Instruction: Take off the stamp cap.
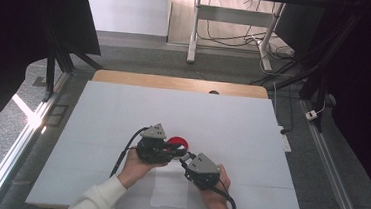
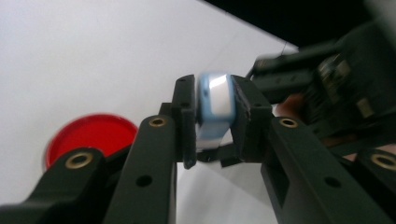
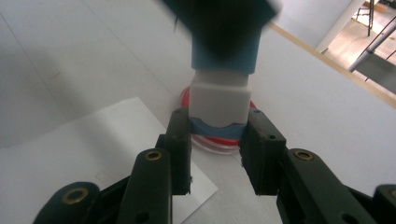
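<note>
A small blue and white block-shaped object is clamped between the jaws of my left gripper, which is shut on it. In the right gripper view the same object stands upright, with a blue top, a white body and a blue base. My right gripper is shut on that base, its jaws touching both sides. A round red dish lies on the table just beyond both grippers, and its red rim shows under the object. In the high view the left gripper and right gripper meet tip to tip.
A white mat covers the table. A small white paper sheet lies near the front edge under the hands. The wooden table edge shows at the back, with desk legs and cables on the floor beyond.
</note>
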`<state>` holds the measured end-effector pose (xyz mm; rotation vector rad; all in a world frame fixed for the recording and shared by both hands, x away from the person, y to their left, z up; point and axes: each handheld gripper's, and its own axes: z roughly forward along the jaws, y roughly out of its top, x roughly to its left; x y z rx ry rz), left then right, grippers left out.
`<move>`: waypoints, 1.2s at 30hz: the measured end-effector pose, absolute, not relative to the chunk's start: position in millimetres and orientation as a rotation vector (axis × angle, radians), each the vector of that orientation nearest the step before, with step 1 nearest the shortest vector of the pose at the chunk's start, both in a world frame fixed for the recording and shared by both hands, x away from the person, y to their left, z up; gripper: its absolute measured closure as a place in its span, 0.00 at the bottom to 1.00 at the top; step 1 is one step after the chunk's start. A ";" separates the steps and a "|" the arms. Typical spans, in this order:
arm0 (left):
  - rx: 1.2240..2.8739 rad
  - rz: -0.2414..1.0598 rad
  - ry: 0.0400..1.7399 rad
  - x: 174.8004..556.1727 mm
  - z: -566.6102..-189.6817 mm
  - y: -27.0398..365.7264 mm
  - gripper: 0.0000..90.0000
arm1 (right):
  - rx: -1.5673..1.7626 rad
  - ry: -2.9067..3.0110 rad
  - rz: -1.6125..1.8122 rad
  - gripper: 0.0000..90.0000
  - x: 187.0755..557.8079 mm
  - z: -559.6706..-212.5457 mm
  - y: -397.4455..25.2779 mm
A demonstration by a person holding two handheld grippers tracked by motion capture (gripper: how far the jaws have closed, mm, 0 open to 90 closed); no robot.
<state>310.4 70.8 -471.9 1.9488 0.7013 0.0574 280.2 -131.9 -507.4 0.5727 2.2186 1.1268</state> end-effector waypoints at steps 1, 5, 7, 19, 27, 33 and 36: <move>1.948 0.078 0.700 309.2 -472.3 69.8 0.82 | 0.567 2.216 1.124 0.72 279.5 -506.1 -131.4; 1.950 0.090 0.694 308.5 -471.3 69.5 0.84 | 0.568 2.212 1.117 0.72 279.5 -506.1 -132.3; 1.950 0.090 0.694 308.4 -471.2 69.9 0.84 | 0.569 2.207 1.131 0.72 279.4 -506.6 -132.1; 1.927 0.097 0.700 306.7 -471.1 71.4 0.85 | 0.574 2.163 1.153 0.72 276.4 -508.5 -132.7; 1.928 0.078 0.705 307.7 -471.8 72.2 0.85 | 0.525 2.224 1.108 0.72 280.0 -503.9 -132.9; 1.908 0.066 0.713 308.3 -471.6 73.4 0.85 | 0.568 2.204 1.148 0.72 279.3 -504.2 -134.0; 1.901 0.061 0.712 308.0 -471.4 74.4 0.85 | 0.591 2.181 1.173 0.72 277.2 -504.8 -134.0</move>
